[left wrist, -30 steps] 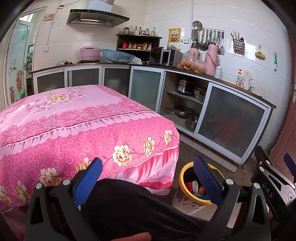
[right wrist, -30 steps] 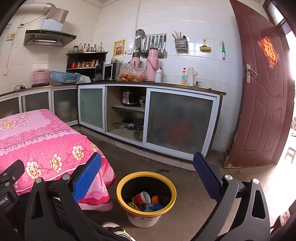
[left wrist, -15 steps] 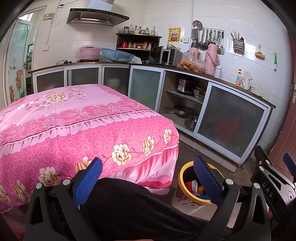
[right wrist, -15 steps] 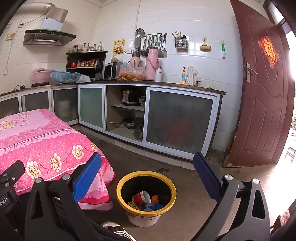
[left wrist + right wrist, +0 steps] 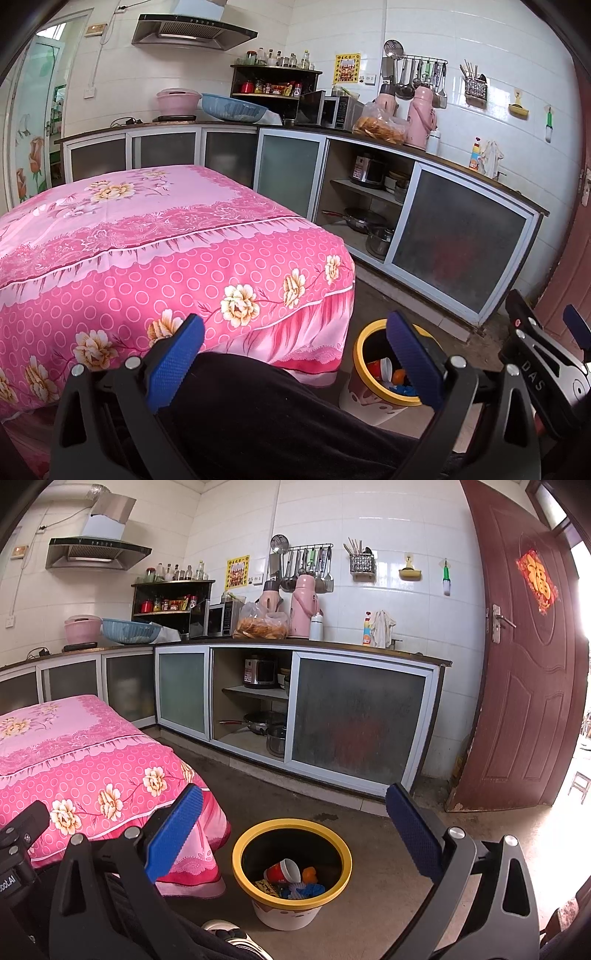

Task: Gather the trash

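A yellow-rimmed trash bin [image 5: 291, 829] stands on the floor beside the table; it also shows in the left wrist view [image 5: 360, 341]. Inside lie a red paper cup [image 5: 282, 870], an orange piece [image 5: 309, 874] and blue scraps [image 5: 306, 890]. My left gripper [image 5: 295, 360] is open and empty, held low over a dark trouser leg, left of the bin. My right gripper [image 5: 293, 834] is open and empty, above and in front of the bin. The right gripper's body shows at the left wrist view's right edge [image 5: 535, 354].
A table under a pink flowered cloth [image 5: 147, 236] stands left of the bin. Kitchen cabinets [image 5: 354, 716] with an open shelf of pots line the back wall. A brown door [image 5: 524, 686] stands open at the right. A shoe [image 5: 225, 932] is near the bin.
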Tool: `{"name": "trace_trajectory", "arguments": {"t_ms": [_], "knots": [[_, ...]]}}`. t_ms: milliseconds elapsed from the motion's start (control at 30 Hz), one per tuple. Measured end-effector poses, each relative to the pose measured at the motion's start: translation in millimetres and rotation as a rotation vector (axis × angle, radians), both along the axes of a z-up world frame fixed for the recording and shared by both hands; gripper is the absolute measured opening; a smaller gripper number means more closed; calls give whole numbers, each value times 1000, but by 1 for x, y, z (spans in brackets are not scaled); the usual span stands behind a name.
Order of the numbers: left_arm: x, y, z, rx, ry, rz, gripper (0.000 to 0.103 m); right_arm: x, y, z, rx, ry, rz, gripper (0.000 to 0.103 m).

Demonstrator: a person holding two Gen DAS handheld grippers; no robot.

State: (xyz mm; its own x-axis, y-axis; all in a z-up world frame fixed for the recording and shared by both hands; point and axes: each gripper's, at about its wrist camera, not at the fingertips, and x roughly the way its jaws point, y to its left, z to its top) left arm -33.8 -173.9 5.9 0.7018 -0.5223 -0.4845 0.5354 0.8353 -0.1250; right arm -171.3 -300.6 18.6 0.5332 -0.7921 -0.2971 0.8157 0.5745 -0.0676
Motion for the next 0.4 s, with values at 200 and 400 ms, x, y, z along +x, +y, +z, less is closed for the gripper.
{"name": "trace_trajectory", "arguments": {"t_ms": [200, 400], "knots": [[1, 0, -1, 1, 7, -6, 95, -1, 0, 0, 0, 0, 1, 95], [1, 0, -2, 5, 10, -5, 95, 0, 0, 0, 2, 2, -1, 95]]}}
